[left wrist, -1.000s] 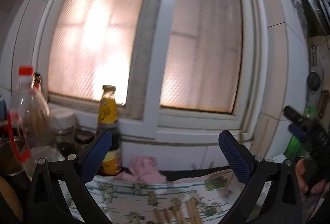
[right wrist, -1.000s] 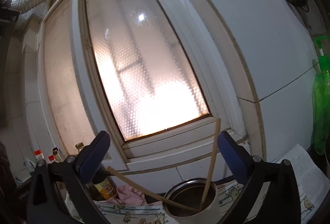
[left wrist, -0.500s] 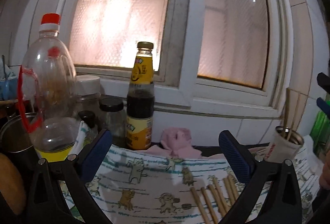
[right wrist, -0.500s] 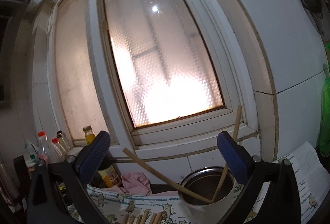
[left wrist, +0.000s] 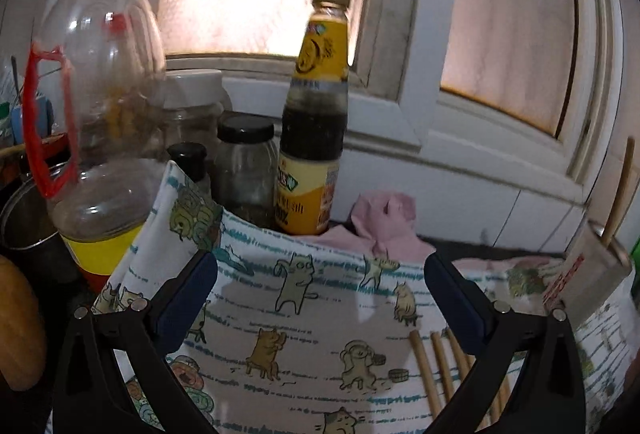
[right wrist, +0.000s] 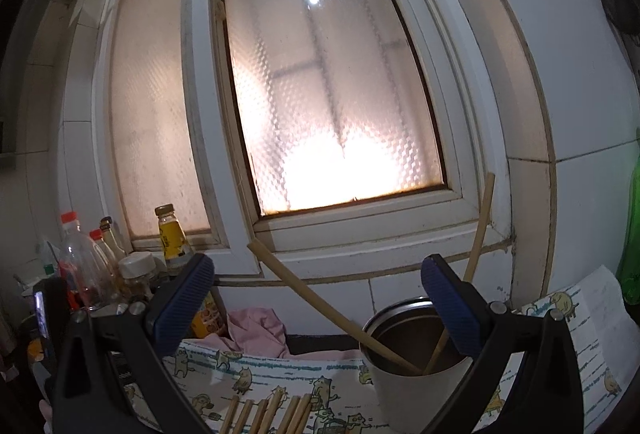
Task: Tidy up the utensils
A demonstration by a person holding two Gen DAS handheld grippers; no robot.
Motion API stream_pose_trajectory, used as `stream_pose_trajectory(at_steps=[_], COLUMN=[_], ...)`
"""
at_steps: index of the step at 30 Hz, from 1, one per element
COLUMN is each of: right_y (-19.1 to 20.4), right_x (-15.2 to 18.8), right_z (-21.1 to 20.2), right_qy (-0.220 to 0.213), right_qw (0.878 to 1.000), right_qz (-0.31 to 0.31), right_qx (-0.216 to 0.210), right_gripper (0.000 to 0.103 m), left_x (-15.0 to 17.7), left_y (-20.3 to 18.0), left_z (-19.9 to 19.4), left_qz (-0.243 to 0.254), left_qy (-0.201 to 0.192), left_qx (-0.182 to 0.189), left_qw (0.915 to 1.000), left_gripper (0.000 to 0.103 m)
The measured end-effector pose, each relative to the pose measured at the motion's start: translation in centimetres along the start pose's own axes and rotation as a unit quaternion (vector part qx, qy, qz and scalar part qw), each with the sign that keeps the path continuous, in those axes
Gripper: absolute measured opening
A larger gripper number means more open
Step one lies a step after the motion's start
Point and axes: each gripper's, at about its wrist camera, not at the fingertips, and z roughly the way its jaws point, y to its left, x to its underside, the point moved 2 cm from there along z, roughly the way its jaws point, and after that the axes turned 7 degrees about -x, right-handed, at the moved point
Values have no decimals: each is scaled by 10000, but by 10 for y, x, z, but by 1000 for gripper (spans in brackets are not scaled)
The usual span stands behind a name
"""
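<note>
Left wrist view: the left claw (left wrist: pixel 320 298) hangs wide open and empty over a cat-print cloth (left wrist: pixel 304 318). Loose chopsticks (left wrist: pixel 436 366) lie on the cloth near the claw's right finger, partly hidden behind it. Past the cloth stand a sauce bottle (left wrist: pixel 316 122), a black-lidded jar (left wrist: pixel 244 166) and a clear bottle (left wrist: pixel 100 82) with a red cap, all against the window sill. A pink rag (left wrist: pixel 380 222) lies bunched just right of the sauce bottle. At the far right edge sits a cup (left wrist: pixel 596 270) with a stick rising from it.

Right wrist view: the right claw (right wrist: pixel 318 298) is also spread open, holding nothing. Between its fingers stands the cup (right wrist: pixel 416 390), on the cloth (right wrist: pixel 256 378), with 2 chopsticks (right wrist: pixel 320 306) leaning in it, 1 tilted far left, 1 nearly upright. More chopsticks (right wrist: pixel 272 414) lie side by side on the cloth, left of the cup. A green bottle (right wrist: pixel 632 234) shows at the right edge.
</note>
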Motion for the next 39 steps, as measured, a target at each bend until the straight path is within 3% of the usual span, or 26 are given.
stream_pose_trajectory(at_steps=[2, 5, 12, 15, 19, 24, 32, 36, 39], right_y=[-1, 0, 4, 6, 4, 3, 3, 5, 7], right_x=[1, 1, 2, 2, 3, 2, 5, 11, 13], right_z=[1, 1, 2, 3, 5, 5, 9, 22, 27], right_qy=[18, 12, 51, 72, 162, 177, 283, 555, 637], right_qw=[10000, 10000, 9997, 9995, 9996, 9996, 9994, 9944, 9945], right_qz=[20, -27, -218, -291, -244, -237, -208, -491, -604], right_qx=[9, 37, 46, 46, -10, 26, 30, 749, 576], right_gripper=[103, 103, 103, 103, 103, 103, 103, 103, 103], left_x=[1, 4, 6, 13, 21, 28, 30, 28, 25], left_y=[-4, -9, -2, -11, -30, -41, -40, -32, -27], left_z=[3, 6, 21, 24, 23, 31, 37, 36, 34], left_qz=[141, 399, 143, 311, 784, 845, 762, 613, 455], left_qy=[46, -32, 602, 851, 916, 1253, 1463, 1463, 1405], left_qx=[-122, -668, -105, 146, 211, 554, 639, 577, 619], left_qw=[9998, 9970, 9980, 9958, 9925, 9870, 9842, 9857, 9871], left_gripper=[103, 103, 103, 103, 103, 103, 103, 103, 103])
